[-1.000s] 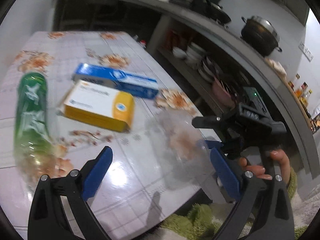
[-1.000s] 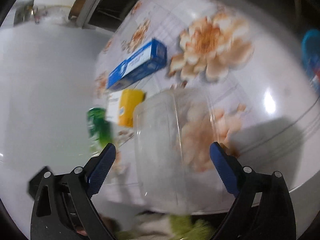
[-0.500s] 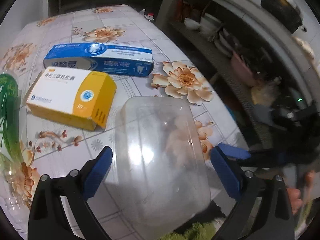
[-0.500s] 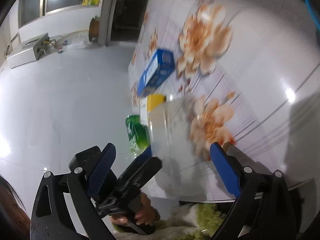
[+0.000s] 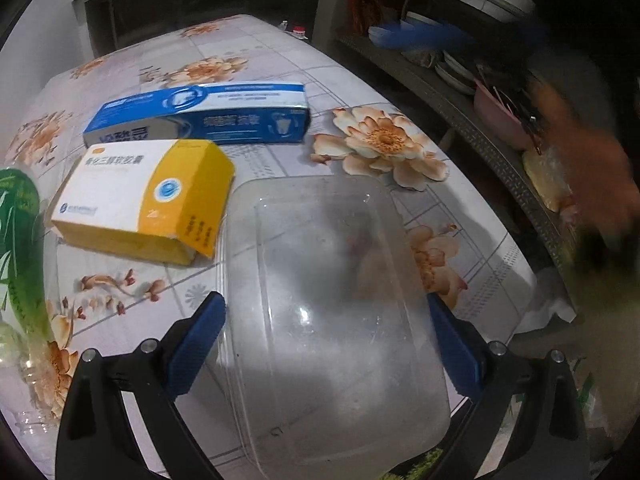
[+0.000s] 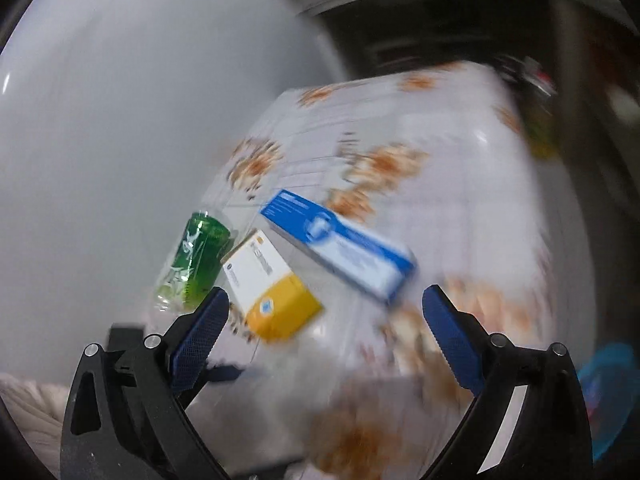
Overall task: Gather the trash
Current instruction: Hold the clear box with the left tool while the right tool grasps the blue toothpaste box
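Left wrist view had the clear plastic container [image 5: 332,320] dead ahead of our left gripper [image 5: 326,334], sitting between the two blue fingers [image 5: 196,334]. We had them spread wide, one on each flank of the tub, holding nothing. We couldn't tell whether the pads touched its walls; it looked like a close fit. The container's long axis ran straight away from the gripper, near end at the desk [image 5: 256,60] edge, so we judged a plain closing across its short width would do.

Relative to the container: yellow-and-white box [image 5: 140,196] just beside its far-left corner, possibly touching; blue-and-white carton [image 5: 200,118] beyond that box, lying crosswise; green bottle [image 5: 18,248] well off to the left, on its side. Nothing lay between fingers and tub. Our one worry was the yellow box getting nudged if the left finger swung wide.

Right wrist view was heavily motion-blurred. Our right gripper [image 6: 324,334] was also wide open and empty, up off the desk, aimed toward the yellow-and-white box [image 6: 268,284], blue-and-white carton [image 6: 340,248] and green bottle [image 6: 196,260]. We couldn't pick out the container there. We judged the left gripper clearly nearer.
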The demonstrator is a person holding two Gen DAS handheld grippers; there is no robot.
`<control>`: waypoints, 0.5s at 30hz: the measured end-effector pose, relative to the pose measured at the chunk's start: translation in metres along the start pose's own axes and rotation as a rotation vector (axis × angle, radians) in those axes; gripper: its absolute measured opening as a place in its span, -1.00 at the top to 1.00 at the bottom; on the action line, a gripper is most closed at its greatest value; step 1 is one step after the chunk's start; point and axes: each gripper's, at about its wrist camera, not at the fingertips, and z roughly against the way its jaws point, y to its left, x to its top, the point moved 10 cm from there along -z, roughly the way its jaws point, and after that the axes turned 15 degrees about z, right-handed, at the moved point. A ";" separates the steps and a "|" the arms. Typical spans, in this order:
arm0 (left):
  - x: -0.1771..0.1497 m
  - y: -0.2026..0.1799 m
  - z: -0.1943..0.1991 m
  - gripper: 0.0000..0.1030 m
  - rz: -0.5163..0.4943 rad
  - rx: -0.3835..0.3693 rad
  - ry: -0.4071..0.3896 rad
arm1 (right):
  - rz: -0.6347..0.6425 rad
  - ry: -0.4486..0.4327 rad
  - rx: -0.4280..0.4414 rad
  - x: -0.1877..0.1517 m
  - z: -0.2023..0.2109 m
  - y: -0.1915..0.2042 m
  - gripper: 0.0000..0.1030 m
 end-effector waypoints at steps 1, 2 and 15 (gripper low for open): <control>0.000 0.003 0.001 -0.86 0.006 0.000 -0.001 | 0.040 0.023 -0.007 0.011 -0.015 0.001 -0.81; 0.000 0.005 0.003 -0.86 0.011 -0.002 -0.001 | 0.070 0.044 -0.009 0.008 -0.015 0.000 -0.81; -0.001 0.020 0.010 -0.85 0.062 -0.035 0.005 | 0.306 0.387 -0.072 -0.010 -0.130 -0.012 -0.27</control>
